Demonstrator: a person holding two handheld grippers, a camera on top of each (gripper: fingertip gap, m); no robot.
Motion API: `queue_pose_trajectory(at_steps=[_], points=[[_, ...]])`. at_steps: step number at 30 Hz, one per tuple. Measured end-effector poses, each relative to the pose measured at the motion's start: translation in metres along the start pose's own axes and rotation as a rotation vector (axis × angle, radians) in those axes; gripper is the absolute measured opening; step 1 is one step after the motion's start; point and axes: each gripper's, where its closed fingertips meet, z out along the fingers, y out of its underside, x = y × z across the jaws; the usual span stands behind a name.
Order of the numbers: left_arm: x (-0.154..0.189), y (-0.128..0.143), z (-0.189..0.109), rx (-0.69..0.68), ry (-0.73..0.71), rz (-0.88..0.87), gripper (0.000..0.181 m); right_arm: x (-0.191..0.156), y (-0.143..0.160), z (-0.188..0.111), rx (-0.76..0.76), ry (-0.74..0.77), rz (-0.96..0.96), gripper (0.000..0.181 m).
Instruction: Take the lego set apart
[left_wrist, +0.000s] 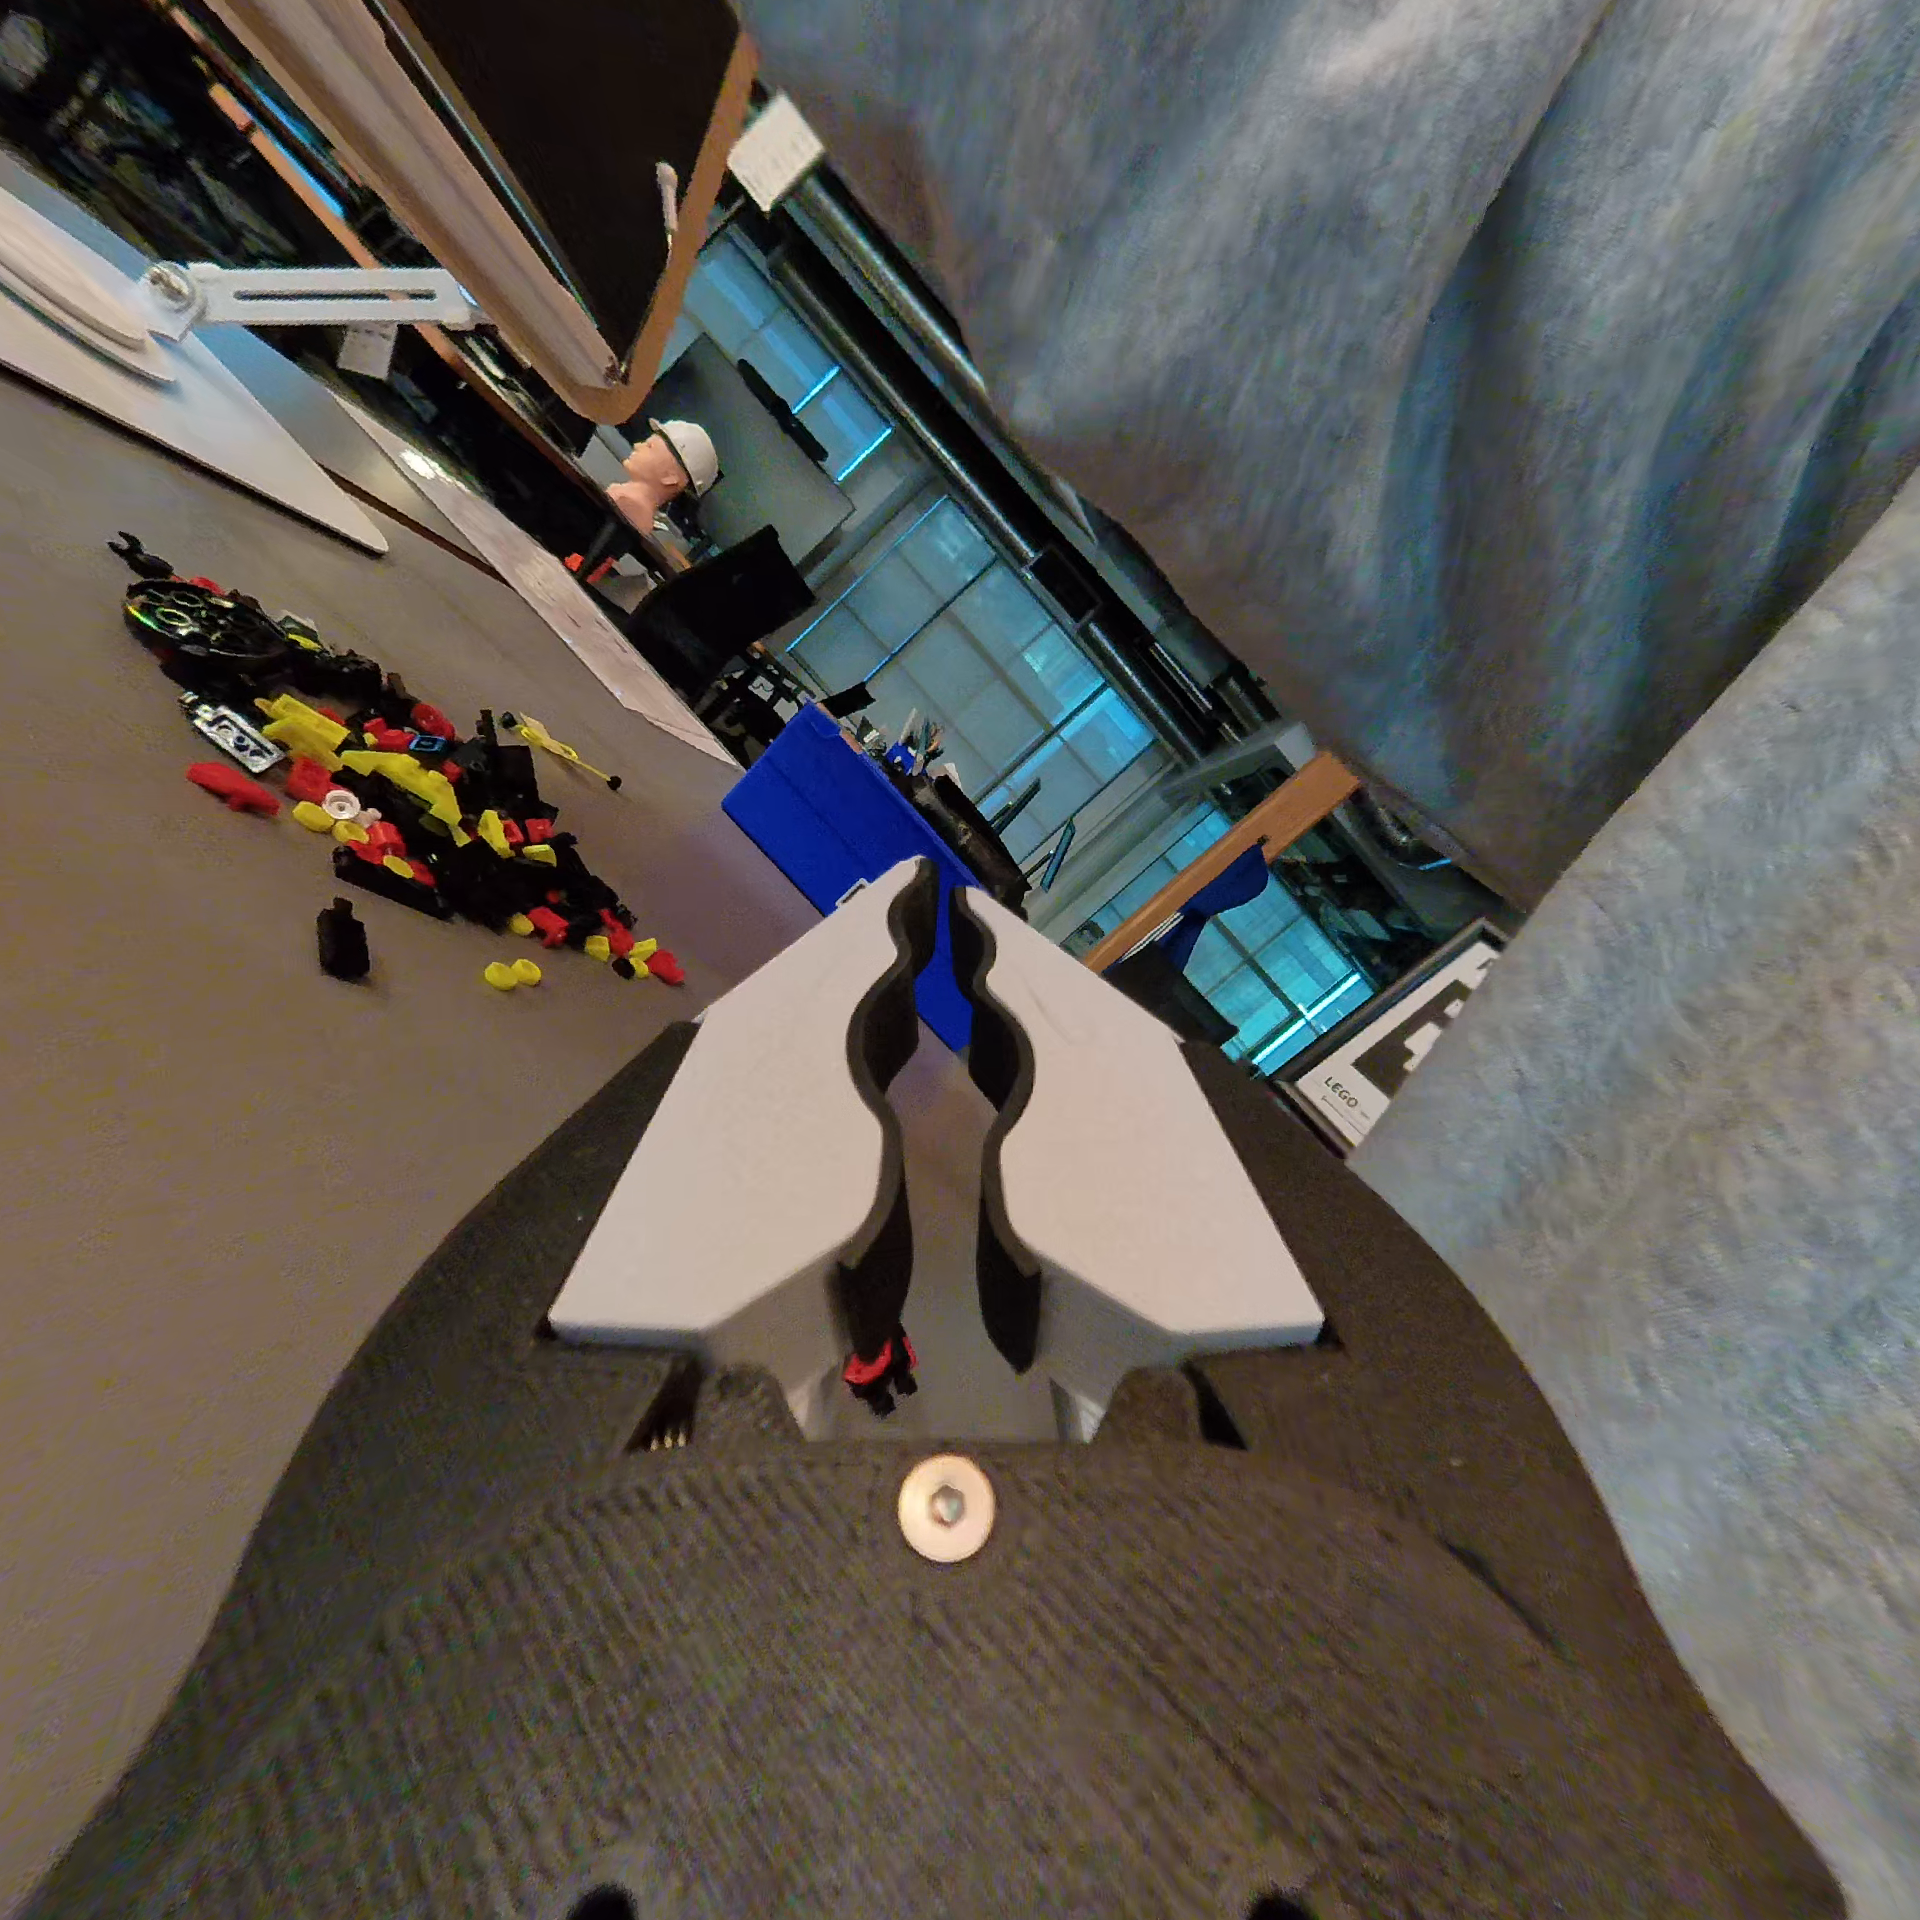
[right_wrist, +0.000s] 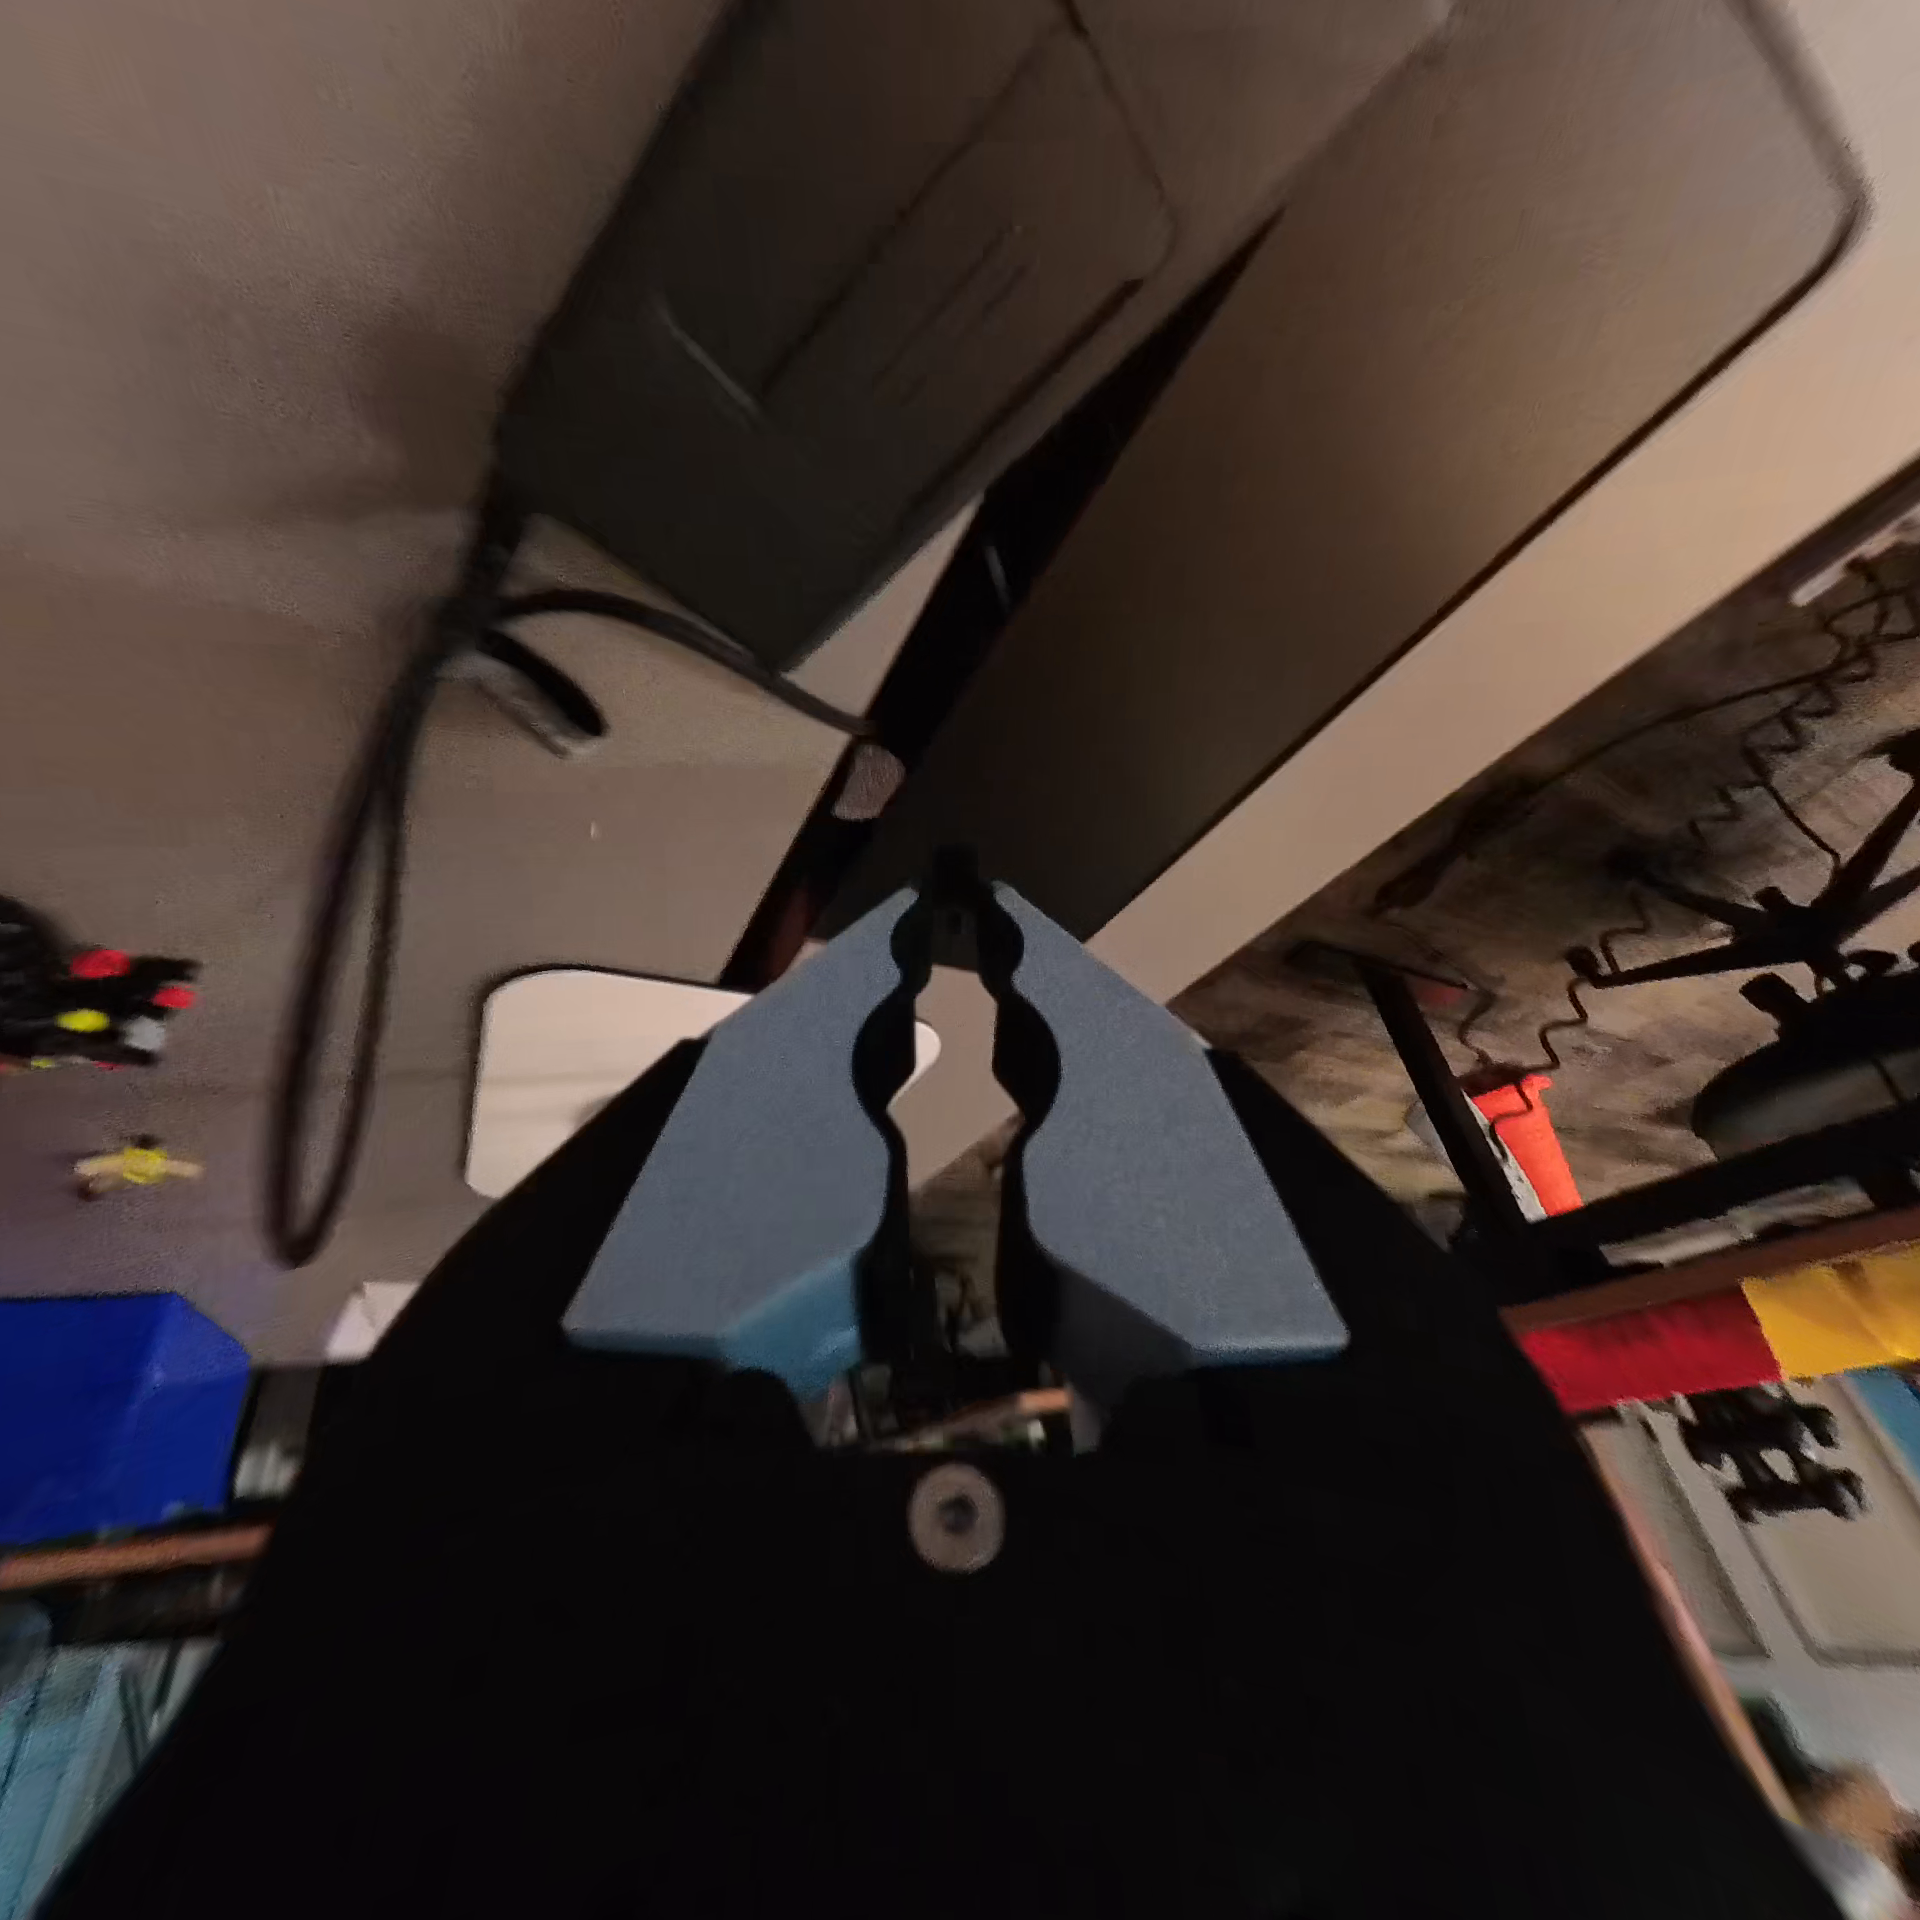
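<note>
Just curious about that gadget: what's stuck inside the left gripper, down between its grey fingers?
A small red and black lego piece sits low inside the left gripper, near the finger roots. The finger covers part of it.

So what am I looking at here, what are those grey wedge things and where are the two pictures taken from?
Each picture comes from a camera on a hand-held gripper, looking along its two grey fingers. A person holds one in each hand; there is no robot.

The left gripper has its tips nearly together, and a small red and black piece sits deep between the fingers near their base.

The right gripper pinches a small black piece at its tips, though that view is blurred.

On the table lies a pile of loose red, yellow and black bricks, already taken apart.
</note>
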Motion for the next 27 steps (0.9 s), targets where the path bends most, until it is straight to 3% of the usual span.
queue_pose_trajectory(at_steps=[1, 6, 10, 13, 15, 18, 22, 27], points=[[0.000, 0.001, 0.001, -0.006, -0.004, 0.009, 0.001, -0.007, -0.005, -0.014, 0.055, 0.004, 0.020, 0.005], [0.001, 0.006, 0.004, -0.032, -0.026, 0.054, 0.001, -0.071, -0.039, -0.102, 0.356, 0.100, 0.096, 0.005], [-0.001, 0.010, 0.006, -0.052, -0.054, 0.086, 0.001, -0.166, -0.040, -0.140, 0.451, 0.185, 0.117, 0.005], [-0.002, 0.013, 0.007, -0.075, -0.091, 0.130, 0.003, -0.234, -0.014, -0.119, 0.433, 0.178, 0.103, 0.005], [-0.008, 0.014, 0.008, -0.082, -0.141, 0.144, 0.017, -0.264, 0.015, -0.083, 0.385, 0.132, 0.173, 0.005], [-0.012, 0.018, 0.010, -0.097, -0.171, 0.159, 0.026, -0.298, 0.044, -0.027, 0.378, -0.021, 0.363, 0.005], [-0.013, 0.025, 0.014, -0.123, -0.186, 0.190, 0.027, -0.305, 0.063, 0.009, 0.438, -0.016, 0.493, 0.005], [-0.010, 0.030, 0.017, -0.156, -0.178, 0.227, 0.027, -0.300, 0.070, 0.009, 0.536, 0.010, 0.601, 0.018]])
